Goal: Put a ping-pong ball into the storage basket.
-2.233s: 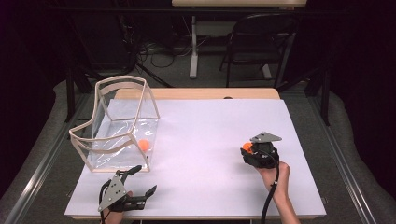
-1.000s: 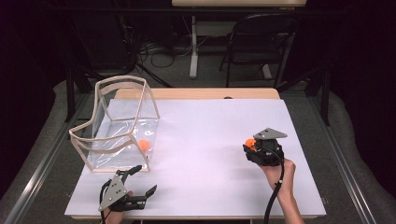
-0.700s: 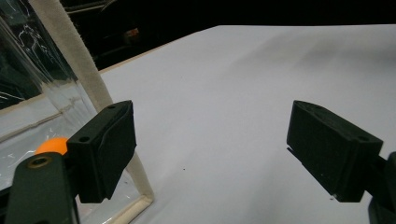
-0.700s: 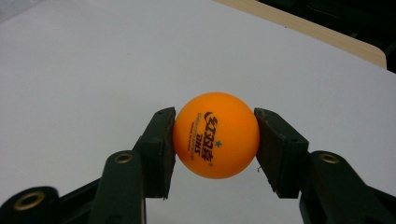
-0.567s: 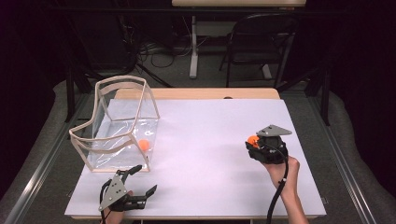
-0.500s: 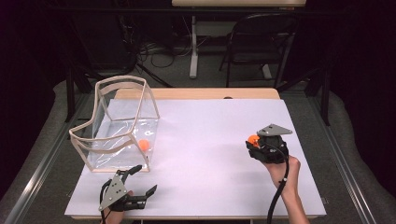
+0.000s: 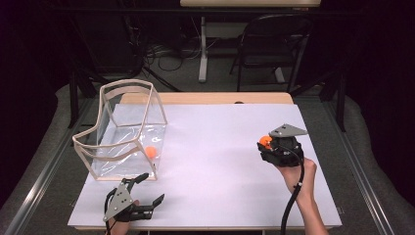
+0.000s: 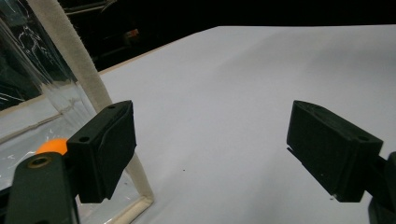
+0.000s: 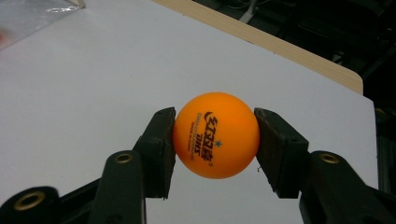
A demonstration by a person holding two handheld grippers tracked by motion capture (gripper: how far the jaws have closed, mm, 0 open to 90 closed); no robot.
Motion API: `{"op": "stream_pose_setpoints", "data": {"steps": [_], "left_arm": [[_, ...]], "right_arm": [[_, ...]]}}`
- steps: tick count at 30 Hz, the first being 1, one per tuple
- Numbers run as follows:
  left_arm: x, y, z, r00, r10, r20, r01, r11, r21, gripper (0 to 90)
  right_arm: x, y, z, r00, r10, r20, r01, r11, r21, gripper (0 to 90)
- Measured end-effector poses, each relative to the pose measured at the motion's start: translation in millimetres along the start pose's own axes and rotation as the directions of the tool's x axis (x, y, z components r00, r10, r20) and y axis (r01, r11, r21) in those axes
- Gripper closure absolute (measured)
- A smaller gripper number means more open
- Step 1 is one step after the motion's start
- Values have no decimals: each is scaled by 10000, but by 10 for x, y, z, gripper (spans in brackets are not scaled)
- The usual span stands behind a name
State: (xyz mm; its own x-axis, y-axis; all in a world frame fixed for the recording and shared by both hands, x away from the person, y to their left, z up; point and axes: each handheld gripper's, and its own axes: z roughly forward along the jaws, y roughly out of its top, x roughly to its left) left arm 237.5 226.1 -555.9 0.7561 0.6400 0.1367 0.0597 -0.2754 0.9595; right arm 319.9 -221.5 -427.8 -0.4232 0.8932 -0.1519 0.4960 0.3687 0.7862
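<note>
An orange ping-pong ball (image 9: 216, 134) with dark print sits clamped between the jaws of my right gripper (image 9: 215, 140), held above the white table at the right (image 7: 265, 142). A second orange ball (image 7: 151, 152) lies inside a clear plastic bin (image 7: 125, 132) with a pale rim at the table's left; the same ball (image 8: 50, 145) peeks past my left jaw. My left gripper (image 7: 147, 190) rests near the front left edge, just in front of the bin, jaws wide open with nothing between them (image 8: 210, 149).
White sheet (image 7: 220, 147) covers most of the wooden table (image 7: 205, 98). A dark chair (image 7: 274, 44) and cables stand behind the far edge. The bin's corner post (image 8: 88, 88) rises close beside my left jaw.
My right gripper has drifted slightly right and away with the orange ball held in it. The left gripper and the bin have stayed put.
</note>
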Motion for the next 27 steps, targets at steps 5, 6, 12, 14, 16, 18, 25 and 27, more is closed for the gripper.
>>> {"op": "stream_pose_setpoints", "data": {"steps": [5, 6, 12, 14, 16, 18, 25, 27], "left_arm": [[-1, 0, 0, 10000, -1, 6, 1, 10000, -1, 160], [-1, 0, 0, 10000, 0, 9, 0, 10000, 0, 160], [0, 0, 2, 10000, 0, 6, 0, 10000, 1, 160], [-1, 0, 3, 10000, -4, 7, 4, 10000, 1, 160], [-2, 0, 3, 10000, -7, 7, 7, 10000, 0, 160], [-2, 0, 3, 10000, -6, 5, 6, 10000, -1, 160], [1, 0, 0, 10000, 28, 14, -28, 10000, 17, 160], [1, 0, 0, 10000, 27, 13, -27, 10000, 14, 160]], "right_arm": [[6, 48, -23, 10000, -29, 37, 29, 10000, -83, 503], [6, 60, -30, 10000, -49, 48, 50, 9999, -98, 503], [4, 103, -58, 9999, -88, 85, 89, 9999, -144, 503], [0, 120, -70, 9999, -101, 96, 103, 9998, -173, 503], [0, 137, -83, 9998, -146, 114, 148, 9997, -210, 503], [4, 157, -94, 9998, -176, 118, 179, 9995, -251, 503], [27, 235, -111, 9994, -315, 109, 318, 9989, -354, 503], [40, 252, -102, 9995, -322, 69, 325, 9988, -370, 503]]}}
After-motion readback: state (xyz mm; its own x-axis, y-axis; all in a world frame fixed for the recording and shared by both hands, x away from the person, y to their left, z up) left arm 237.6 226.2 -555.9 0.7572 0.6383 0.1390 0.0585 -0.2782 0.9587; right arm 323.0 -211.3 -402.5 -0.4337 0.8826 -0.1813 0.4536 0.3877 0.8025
